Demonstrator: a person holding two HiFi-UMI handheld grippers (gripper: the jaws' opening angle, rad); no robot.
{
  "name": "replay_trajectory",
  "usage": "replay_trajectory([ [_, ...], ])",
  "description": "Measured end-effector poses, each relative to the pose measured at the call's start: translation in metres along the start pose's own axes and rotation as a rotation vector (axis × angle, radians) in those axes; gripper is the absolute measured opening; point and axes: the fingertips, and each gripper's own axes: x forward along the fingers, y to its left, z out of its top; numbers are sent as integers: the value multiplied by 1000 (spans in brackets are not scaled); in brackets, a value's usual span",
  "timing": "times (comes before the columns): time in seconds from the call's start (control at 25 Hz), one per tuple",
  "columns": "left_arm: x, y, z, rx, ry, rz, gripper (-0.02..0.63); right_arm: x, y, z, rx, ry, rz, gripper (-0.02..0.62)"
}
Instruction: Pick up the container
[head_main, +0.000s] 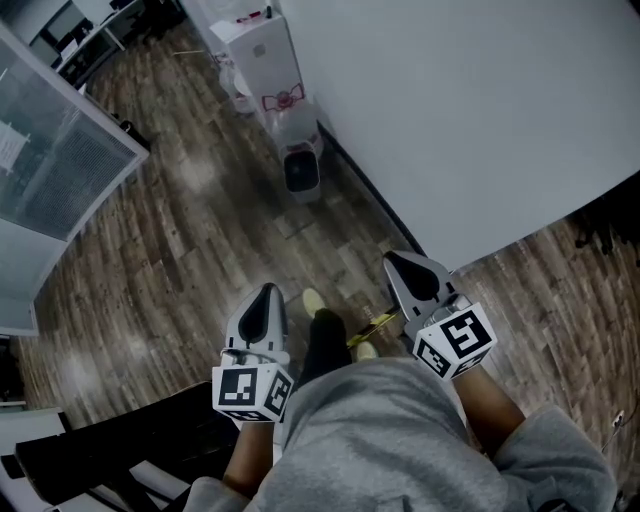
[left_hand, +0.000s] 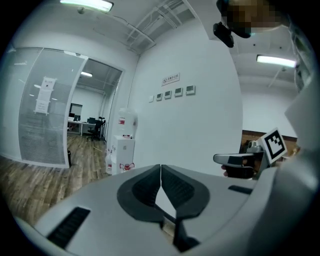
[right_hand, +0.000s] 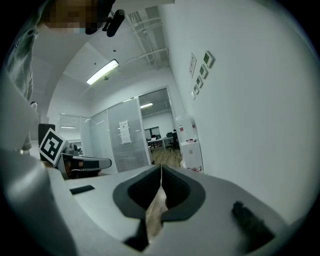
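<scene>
Approach stage | left gripper (head_main: 267, 292) and right gripper (head_main: 395, 262): jaws pressed together, nothing between them | likely container: small grey floor bin (head_main: 301, 166), far ahead, just beside tall white water dispenser (head_main: 262, 55) | advice: walk close, spread jaws before reaching its rim.

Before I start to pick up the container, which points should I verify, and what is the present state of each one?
1. Left gripper empty: ok; jaws together, nothing between them.
2. Right gripper empty: ok; jaws together, nothing between them.
3. Jaws opened for a grasp: not ok; both are shut.
4. Container identified: cannot tell; only a grey bin-like object stands on the floor beside the water dispenser.
5. Target near the grippers: probably not ok; both are held close to the person's body, apart from that object.
</scene>
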Motion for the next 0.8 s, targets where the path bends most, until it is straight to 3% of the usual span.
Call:
replay_trajectory([
  [0.8, 119, 151, 51, -52, 39, 4, 20, 200, -11, 37, -17, 84, 6, 26],
])
